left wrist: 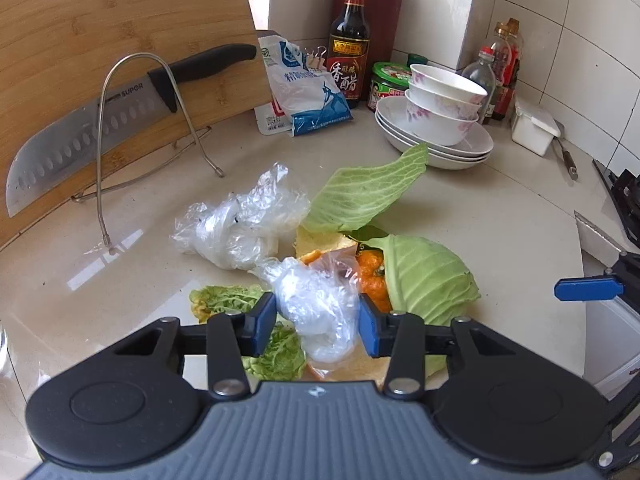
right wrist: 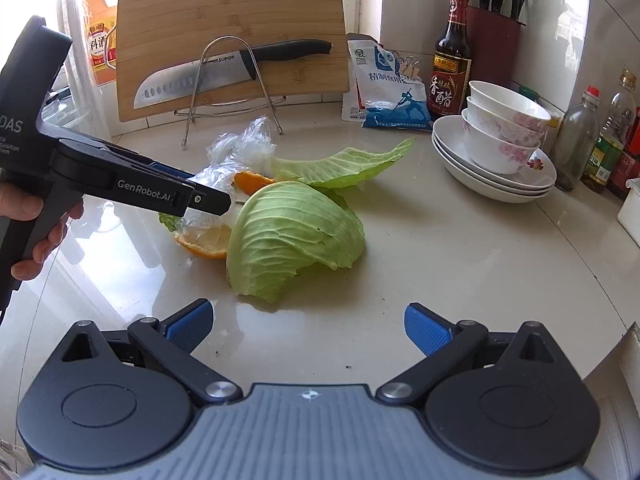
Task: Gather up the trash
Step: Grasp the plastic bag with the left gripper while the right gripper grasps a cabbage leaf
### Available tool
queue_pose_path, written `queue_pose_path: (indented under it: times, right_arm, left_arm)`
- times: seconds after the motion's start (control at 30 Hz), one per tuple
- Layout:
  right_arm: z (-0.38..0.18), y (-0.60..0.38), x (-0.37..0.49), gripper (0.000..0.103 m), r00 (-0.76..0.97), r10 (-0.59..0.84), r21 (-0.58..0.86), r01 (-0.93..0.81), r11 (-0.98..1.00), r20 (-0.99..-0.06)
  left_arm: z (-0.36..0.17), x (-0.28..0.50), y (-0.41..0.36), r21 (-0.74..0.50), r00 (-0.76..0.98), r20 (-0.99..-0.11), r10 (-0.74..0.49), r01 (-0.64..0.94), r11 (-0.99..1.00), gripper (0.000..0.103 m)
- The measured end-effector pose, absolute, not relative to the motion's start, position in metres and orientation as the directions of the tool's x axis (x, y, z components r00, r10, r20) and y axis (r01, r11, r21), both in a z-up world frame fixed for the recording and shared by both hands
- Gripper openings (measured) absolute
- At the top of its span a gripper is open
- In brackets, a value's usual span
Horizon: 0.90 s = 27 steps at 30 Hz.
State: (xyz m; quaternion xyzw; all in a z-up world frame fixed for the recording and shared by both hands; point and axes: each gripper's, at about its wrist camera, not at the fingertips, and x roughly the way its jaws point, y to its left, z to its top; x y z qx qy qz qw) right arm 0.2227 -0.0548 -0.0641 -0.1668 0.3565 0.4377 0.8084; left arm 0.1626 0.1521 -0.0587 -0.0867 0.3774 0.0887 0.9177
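My left gripper (left wrist: 318, 324) is shut on a crumpled clear plastic bag (left wrist: 320, 308) over a pile of trash on the pale counter. A second clear plastic bag (left wrist: 236, 224) lies beyond it. Orange peel (left wrist: 372, 280), a domed cabbage leaf (left wrist: 428, 276), a flat cabbage leaf (left wrist: 368, 188) and small lettuce scraps (left wrist: 228, 298) lie around it. In the right wrist view my right gripper (right wrist: 308, 328) is open and empty, just short of the domed cabbage leaf (right wrist: 292, 236). The left gripper (right wrist: 208, 200) reaches in from the left over the orange peel (right wrist: 204, 246).
A bamboo cutting board (left wrist: 100, 40) and a knife (left wrist: 80, 136) lean in a wire rack at the back left. A salt bag (left wrist: 304, 92), a vinegar bottle (left wrist: 350, 40), stacked bowls and plates (left wrist: 440, 120), small bottles (left wrist: 504, 64) and a white box (left wrist: 534, 128) stand along the back.
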Motion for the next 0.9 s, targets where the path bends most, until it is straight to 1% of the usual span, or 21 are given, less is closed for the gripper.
queue_pose_path:
  times: [0.33,0.57,0.67,0.83,0.87,0.9]
  right_arm:
    - [-0.063,-0.016,0.264,0.103,0.285,0.642,0.194,-0.798,0.571,-0.712]
    - [-0.07,0.02,0.279,0.103,0.311,0.605,0.172,-0.775,0.608,-0.733]
    - [-0.079,0.024,0.286,0.103,0.303,0.582,0.191,-0.748,0.636,-0.755]
    - [-0.086,0.02,0.292,0.103,0.255,0.585,0.247,-0.726,0.641,-0.77]
    - [-0.085,0.019,0.291,0.102,0.252,0.588,0.249,-0.728,0.638,-0.769]
    - [-0.084,0.018,0.29,0.097,0.252,0.587,0.245,-0.732,0.635,-0.769]
  left_arm:
    - [-0.042,0.146,0.159,-0.086,0.716,-0.688,0.118,-0.242,0.966,0.042]
    - [-0.038,0.141,0.166,-0.084,0.718,-0.682,0.14,-0.267,0.96,0.042]
    - [-0.037,0.14,0.168,-0.089,0.721,-0.678,0.143,-0.274,0.958,0.042]
    - [-0.037,0.14,0.17,-0.086,0.721,-0.677,0.147,-0.276,0.957,0.042]
    - [-0.037,0.141,0.171,-0.085,0.721,-0.677,0.148,-0.276,0.957,0.042]
    - [-0.038,0.141,0.17,-0.085,0.721,-0.678,0.146,-0.274,0.958,0.042]
